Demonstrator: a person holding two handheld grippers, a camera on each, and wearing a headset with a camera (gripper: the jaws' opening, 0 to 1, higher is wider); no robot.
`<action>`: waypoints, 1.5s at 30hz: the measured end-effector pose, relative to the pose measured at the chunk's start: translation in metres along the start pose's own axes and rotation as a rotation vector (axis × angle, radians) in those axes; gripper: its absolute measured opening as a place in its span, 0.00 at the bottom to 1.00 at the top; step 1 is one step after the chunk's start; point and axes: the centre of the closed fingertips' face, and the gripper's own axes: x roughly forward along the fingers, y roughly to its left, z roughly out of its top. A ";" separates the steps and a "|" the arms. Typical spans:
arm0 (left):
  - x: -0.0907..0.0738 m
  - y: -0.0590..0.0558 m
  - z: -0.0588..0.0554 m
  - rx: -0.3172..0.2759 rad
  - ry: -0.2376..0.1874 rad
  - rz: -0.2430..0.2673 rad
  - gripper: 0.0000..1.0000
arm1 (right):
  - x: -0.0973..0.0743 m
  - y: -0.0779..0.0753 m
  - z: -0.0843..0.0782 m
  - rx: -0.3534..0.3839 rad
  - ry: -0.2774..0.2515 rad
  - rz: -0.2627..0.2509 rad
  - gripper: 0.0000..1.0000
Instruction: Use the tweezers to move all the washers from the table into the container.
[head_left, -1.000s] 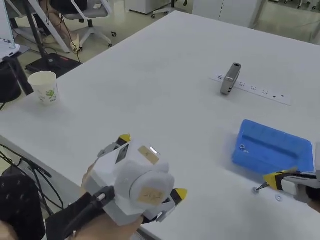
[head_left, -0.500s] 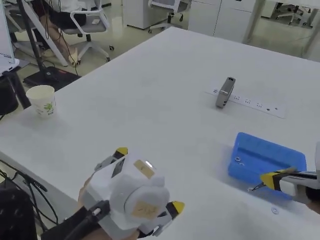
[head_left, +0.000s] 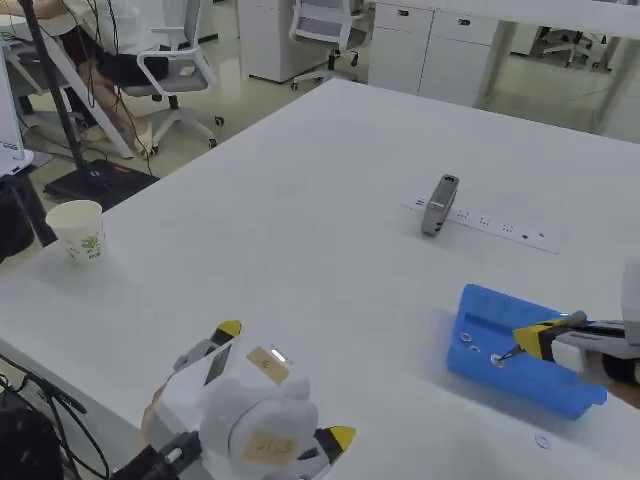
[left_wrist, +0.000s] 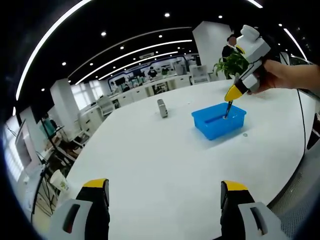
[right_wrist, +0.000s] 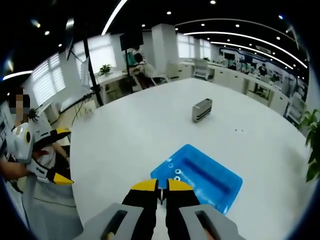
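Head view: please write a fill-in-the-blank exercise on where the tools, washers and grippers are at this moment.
1. The right gripper holds the ____, whose tip is over the blue container.
2. One washer lies on the white ____, outside the container.
3. The left gripper is ____, with nothing between its jaws.
4. A paper ____ stands near the table's edge, far from the container.

Missing words: tweezers; table; open; cup.

I am not finding any text I can read. In the head view I am looking at two tan stickers on the left gripper, their marks blurring out. The paper cup is showing a green print, too small to make out.
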 end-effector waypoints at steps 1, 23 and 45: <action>0.000 0.000 0.000 0.000 0.001 0.001 0.94 | 0.001 -0.001 0.001 0.000 0.001 0.000 0.01; -0.001 0.002 0.002 -0.007 -0.009 0.009 0.94 | 0.050 -0.045 -0.022 -0.074 0.095 -0.085 0.01; 0.003 -0.003 -0.002 0.014 0.017 -0.014 0.94 | 0.063 -0.039 -0.044 -0.030 0.161 -0.061 0.02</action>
